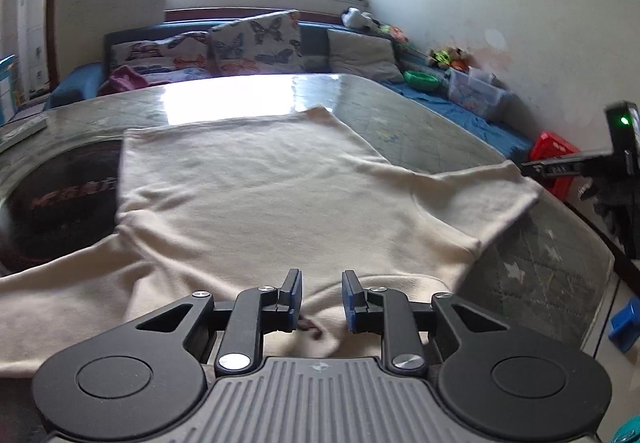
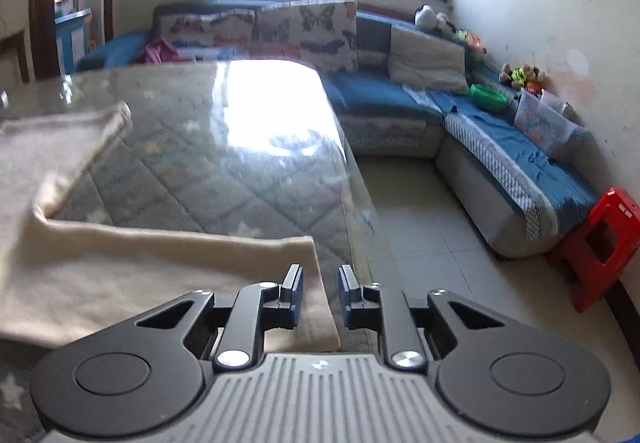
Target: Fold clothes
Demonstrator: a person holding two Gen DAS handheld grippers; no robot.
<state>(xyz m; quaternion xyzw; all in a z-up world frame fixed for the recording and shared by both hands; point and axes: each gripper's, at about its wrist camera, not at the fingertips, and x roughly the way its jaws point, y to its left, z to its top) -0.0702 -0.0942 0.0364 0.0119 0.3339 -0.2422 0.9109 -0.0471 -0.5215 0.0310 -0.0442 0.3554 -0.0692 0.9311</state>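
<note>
Cream sweatshirt [image 1: 256, 183] spread flat across the glass-topped surface [image 1: 420, 115], hem toward the far side, neck opening nearest the left wrist view, 1 sleeve running off to the left, the other out to the right. In the right wrist view, that right sleeve [image 2: 168, 263] lying along the near edge of the surface, cuff end just below the gripper.

Left gripper [image 1: 321, 293] hovering over the collar area, jaws parted by a moderate gap, nothing between them. Right gripper [image 2: 319, 293] likewise part open and empty, poised above the cuff edge, close to the rim of the glass.

Likely handling: soft, limp, fairly thick knit, light enough to lift by a pinch, prone to sagging and dragging wrinkles if raised from 1 point only. Slick glass underneath, so probable sliding of the whole garment when pulled. Sensible holds: doubled cloth at the cuff or sleeve seam, the shoulder near the collar, or the hem corners.

Small dark mark inside the collar [image 1: 310, 327], perhaps a label, too small to read. Red lettering on a dark round object [image 1: 60, 195] under the glass, blurred and unreadable. No brand legible anywhere.
</note>
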